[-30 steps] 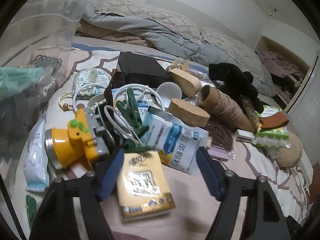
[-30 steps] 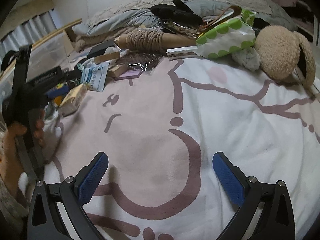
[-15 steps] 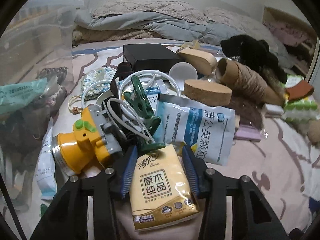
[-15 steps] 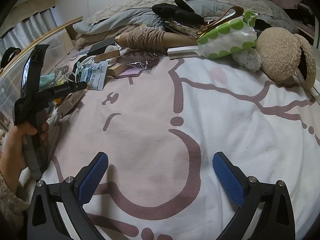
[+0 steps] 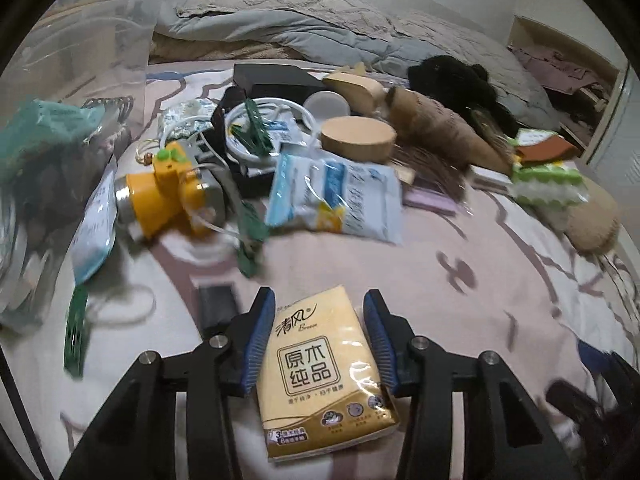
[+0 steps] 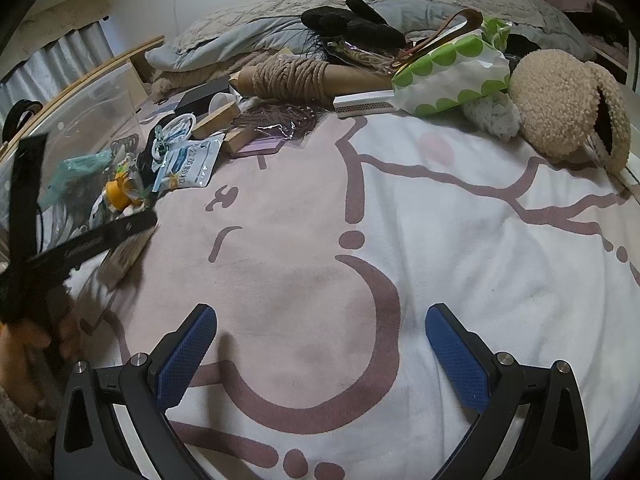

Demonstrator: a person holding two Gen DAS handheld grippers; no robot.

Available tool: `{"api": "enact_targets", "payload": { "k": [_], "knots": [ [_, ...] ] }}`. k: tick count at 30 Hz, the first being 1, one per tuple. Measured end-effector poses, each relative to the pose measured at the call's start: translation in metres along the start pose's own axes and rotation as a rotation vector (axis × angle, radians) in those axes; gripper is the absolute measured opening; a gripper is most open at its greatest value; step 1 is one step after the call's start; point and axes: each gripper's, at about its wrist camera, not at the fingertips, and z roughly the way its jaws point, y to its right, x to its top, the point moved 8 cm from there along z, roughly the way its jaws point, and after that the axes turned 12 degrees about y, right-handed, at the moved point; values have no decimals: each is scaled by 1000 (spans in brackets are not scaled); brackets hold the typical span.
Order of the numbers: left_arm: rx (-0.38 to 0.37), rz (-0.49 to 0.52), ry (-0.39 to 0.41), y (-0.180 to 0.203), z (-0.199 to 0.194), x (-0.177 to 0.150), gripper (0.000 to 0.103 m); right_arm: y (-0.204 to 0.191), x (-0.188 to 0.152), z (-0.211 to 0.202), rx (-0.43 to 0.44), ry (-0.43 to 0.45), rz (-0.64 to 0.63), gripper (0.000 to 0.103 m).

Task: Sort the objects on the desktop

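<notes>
The left gripper (image 5: 318, 334) is clamped on the tissue pack (image 5: 324, 376), held clear of the pile (image 5: 280, 152). Keep the squeeze light and the pack level during carry. The right gripper (image 6: 320, 356) stands apart, empty, over the blanket (image 6: 460, 240). The clear bin (image 5: 72, 80), left, holds a green packet (image 5: 44, 136) and dark items.

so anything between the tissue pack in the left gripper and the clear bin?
Nothing visible blocks it. The left gripper holds the tissue pack above the blanket; the clear bin sits far left, with only low clutter like the yellow headlamp between.
</notes>
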Motion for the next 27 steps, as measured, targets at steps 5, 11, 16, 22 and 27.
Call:
{"api": "enact_targets", "payload": {
  "k": [5, 11, 16, 22, 27],
  "knots": [
    [-40, -24, 77, 1, -27, 31, 46, -1, 0, 1, -4, 0, -5, 103],
    [67, -54, 198, -29, -9, 116, 52, 0, 0, 1, -3, -1, -16, 103],
    [252, -6, 121, -60, 47, 133, 53, -1, -1, 1, -6, 4, -24, 103],
    [234, -98, -40, -84, 106, 112, 79, -2, -1, 2, -17, 4, -45, 103],
    [204, -67, -79, -76, 104, 102, 82, -3, -1, 2, -18, 4, -48, 103]
  ]
}}
